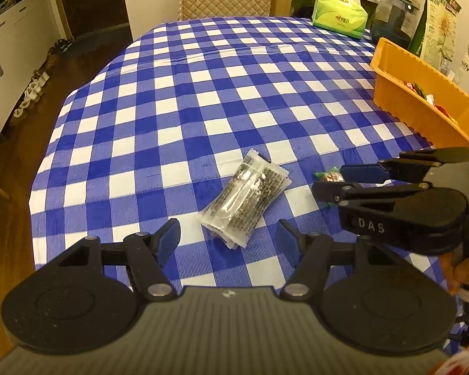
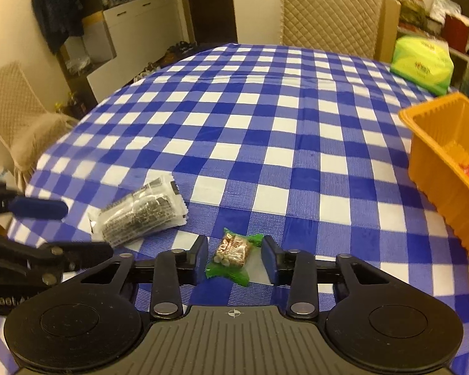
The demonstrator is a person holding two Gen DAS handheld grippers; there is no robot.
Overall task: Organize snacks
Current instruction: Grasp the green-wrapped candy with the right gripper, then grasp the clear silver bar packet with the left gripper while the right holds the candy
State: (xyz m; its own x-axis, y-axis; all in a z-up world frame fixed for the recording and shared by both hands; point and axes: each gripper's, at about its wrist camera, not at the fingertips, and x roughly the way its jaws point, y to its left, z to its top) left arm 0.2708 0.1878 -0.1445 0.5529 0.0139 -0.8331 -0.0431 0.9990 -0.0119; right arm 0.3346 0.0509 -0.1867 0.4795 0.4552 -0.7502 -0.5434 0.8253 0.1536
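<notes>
The right gripper (image 2: 234, 257) straddles a small green-wrapped candy (image 2: 233, 254) lying on the checked tablecloth (image 2: 265, 131) close to the near edge of the table. Its blue pads (image 2: 269, 257) stand on either side of the wrapper with slivers of cloth visible between; no contact yet, so the jaws are not clamped on it. The left gripper (image 1: 229, 234) hovers with jaws spread wide over a clear packet of dark snack (image 1: 245, 200), which lies flat just beside the candy, also near the near edge; nothing is held. The orange tray (image 1: 422, 115) sits at the right edge of the table and already contains some red-wrapped items.

Judgement on the step in hand: the right jaws should meet on the candy's solid middle, not the loose twisted ends of the wrapper, and the tips should stay low against the cloth so the piece cannot slip out below. Pinching the cloth itself is the risk.

Limits of observation: the tray's far end is cut off in both views, so its contents cannot be counted. Print on the packet is illegible. Whether the right pads brush the wrapper's edges cannot be settled. A green tissue pack (image 1: 340, 15) stands at the far edge.
</notes>
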